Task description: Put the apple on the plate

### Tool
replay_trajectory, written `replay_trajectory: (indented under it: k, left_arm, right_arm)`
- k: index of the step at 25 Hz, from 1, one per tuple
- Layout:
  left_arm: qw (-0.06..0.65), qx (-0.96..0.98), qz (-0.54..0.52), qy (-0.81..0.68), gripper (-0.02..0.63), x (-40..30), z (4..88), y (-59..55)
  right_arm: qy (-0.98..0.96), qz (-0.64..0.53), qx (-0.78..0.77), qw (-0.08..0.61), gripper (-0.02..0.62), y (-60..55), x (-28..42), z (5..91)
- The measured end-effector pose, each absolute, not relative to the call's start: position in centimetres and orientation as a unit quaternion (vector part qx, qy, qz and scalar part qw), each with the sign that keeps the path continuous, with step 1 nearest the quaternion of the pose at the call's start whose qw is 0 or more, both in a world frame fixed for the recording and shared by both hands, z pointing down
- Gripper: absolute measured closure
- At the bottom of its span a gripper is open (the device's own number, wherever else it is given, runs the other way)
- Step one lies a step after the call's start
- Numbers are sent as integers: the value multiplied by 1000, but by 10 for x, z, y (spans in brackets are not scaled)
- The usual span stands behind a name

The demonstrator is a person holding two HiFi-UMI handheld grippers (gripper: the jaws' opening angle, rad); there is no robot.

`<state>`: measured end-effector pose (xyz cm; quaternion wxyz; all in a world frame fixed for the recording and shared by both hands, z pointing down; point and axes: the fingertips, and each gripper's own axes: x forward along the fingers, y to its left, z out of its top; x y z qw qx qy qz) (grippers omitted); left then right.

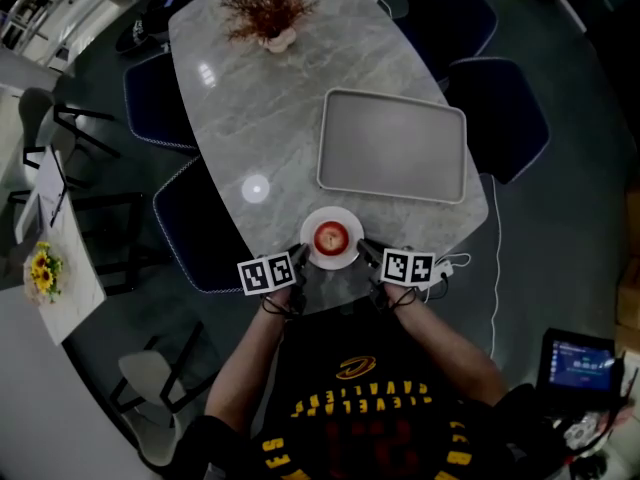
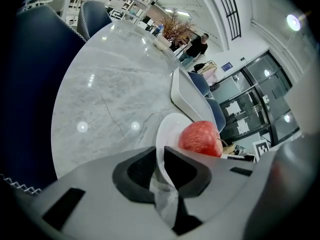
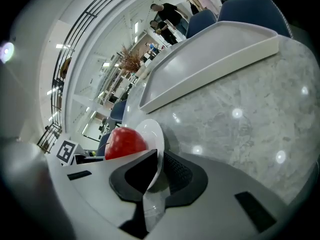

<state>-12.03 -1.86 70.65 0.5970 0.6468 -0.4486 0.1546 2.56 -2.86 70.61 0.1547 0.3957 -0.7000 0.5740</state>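
A long grey marble table [image 1: 262, 118] fills the middle of the room, with dark blue chairs [image 1: 150, 98] tucked round it, a dried plant [image 1: 268, 8] at the far end and a pale tray [image 1: 392, 146] lying empty partway along. At the near edge, right in front of the person, the task looks done already: the apple [image 1: 330, 236] sits in the middle of the small white plate [image 1: 349, 219]. What matters now is how the two claws stand to that plate. The left claw [image 2: 161, 159] has its jaws drawn in on the plate's left rim, with the thin white edge caught between the dark pads. The right claw [image 3: 159, 166] has the opposite rim nipped the same way. Seen from the left claw, the apple lies just past the tips and a little to the right. Seen from the right claw, it lies just past the tips and to the left, so it rests between them. Neither hand is closer than the other. The plate is round and has no long axis, but the line from grip to grip runs straight across it, under the fruit. I'd guess any lift has to keep both sides level, or the apple will roll. The tray lies beyond both claws, to the right.
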Motion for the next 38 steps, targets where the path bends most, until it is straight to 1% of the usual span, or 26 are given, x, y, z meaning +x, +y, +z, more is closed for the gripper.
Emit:
replay_trajectory:
  k: [10, 18, 22, 32, 38]
  left_arm:
    - [614, 658, 80, -427, 568, -88, 666, -43]
    - [613, 675, 38, -410, 572, -58, 634, -78]
    - [615, 678, 16, -401, 575, -41, 618, -96]
    - [594, 701, -13, -395, 578, -13, 587, -147]
    - [590, 700, -22, -401, 578, 1, 587, -191]
  right_arm:
    - [-702, 590, 390, 83, 552, -44, 61, 671]
    - [-705, 585, 399, 30, 555, -75, 93, 638]
    - [-709, 579, 402, 15, 555, -90, 110, 624]
    - [-718, 565, 406, -15, 555, -135, 139, 597]
    - [-721, 563, 403, -27, 558, -181, 155, 595]
